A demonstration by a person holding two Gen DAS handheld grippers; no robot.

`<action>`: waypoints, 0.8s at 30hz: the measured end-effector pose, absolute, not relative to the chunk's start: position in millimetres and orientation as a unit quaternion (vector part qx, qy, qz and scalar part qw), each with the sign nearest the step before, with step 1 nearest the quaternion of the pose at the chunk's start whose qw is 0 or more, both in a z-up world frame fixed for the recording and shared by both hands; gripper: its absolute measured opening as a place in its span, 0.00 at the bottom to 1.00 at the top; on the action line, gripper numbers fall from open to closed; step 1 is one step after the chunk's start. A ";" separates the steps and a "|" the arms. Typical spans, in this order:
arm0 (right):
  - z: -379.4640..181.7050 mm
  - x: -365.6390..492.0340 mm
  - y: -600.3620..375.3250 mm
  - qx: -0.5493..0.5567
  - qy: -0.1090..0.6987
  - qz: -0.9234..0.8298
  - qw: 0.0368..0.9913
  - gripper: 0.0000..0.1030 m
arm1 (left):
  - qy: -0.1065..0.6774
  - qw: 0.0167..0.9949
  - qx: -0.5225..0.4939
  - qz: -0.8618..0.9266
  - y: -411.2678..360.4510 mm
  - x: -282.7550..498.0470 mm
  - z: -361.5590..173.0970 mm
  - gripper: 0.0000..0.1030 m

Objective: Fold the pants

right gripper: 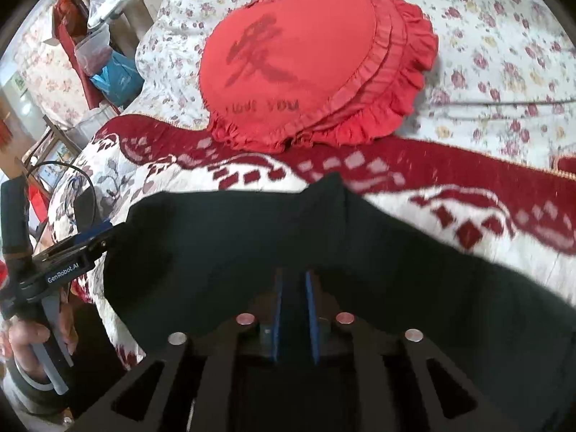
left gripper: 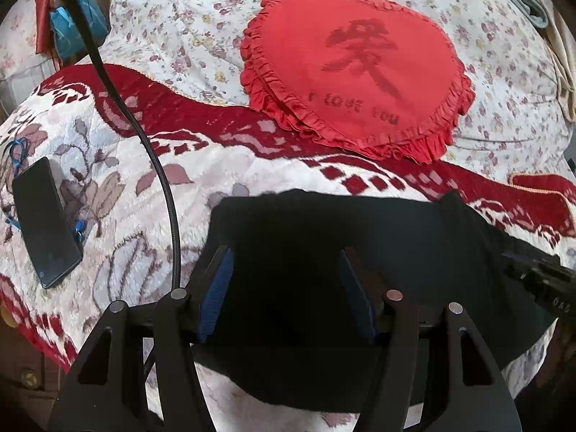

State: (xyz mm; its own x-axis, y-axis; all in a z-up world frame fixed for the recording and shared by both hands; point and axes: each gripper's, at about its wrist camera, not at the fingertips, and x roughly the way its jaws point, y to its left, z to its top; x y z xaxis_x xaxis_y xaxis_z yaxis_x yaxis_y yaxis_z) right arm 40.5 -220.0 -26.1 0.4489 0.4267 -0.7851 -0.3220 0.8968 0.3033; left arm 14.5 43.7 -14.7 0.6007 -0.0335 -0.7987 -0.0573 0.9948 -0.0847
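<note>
Black pants point(left gripper: 324, 237) lie on the red-and-white blanket point(left gripper: 144, 187), at 6 o'clock from the red heart cushion point(left gripper: 356, 72). Left gripper point(left gripper: 286, 270) sits low over the cloth, fingers spread wide, gripping nothing. Right gripper point(right gripper: 293, 288) points at 12 o'clock, blue pads point(right gripper: 310, 309) nearly together; whether cloth is pinched cannot be told. Phone point(left gripper: 45, 221) at 9 o'clock.

Your pants point(left gripper: 324, 244) lie on the blanket point(left gripper: 136, 180) at 6 o'clock, spread across the bed. At 12 o'clock behind them a heart-shaped cushion point(left gripper: 356, 72) rests partly on the blanket's far edge and partly on the quilt point(left gripper: 172, 28). At 9 o'clock in your left wrist view a phone point(left gripper: 45, 221) lies on the blanket, well apart from the pants, with a cable point(left gripper: 158, 165) passing between them.
</note>
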 end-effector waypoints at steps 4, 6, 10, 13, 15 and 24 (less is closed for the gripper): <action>-32.3 30.1 -215.6 0.066 0.481 0.224 0.845 0.21 | 0.449 0.891 -0.061 0.002 42.4 5.6 -16.4 0.59; -35.1 25.7 -213.3 0.069 0.483 0.226 0.843 0.23 | 0.451 0.890 -0.067 0.000 43.6 0.4 -18.5 0.59; -42.9 19.4 -207.7 0.055 0.495 0.226 0.837 0.26 | 0.459 0.885 -0.076 -0.002 49.5 -11.0 -27.0 0.59; -47.9 13.4 -209.5 0.034 0.503 0.223 0.835 0.28 | 0.473 0.879 -0.066 0.007 52.3 -16.1 -41.0 0.60; -53.6 8.4 -214.8 0.026 0.511 0.220 0.830 0.29 | 0.480 0.876 -0.045 0.017 50.0 -18.8 -48.8 0.60; -41.2 -19.6 -265.9 0.053 0.503 0.181 0.844 0.35 | 0.463 0.885 -0.049 -0.013 34.2 -23.4 -22.9 0.61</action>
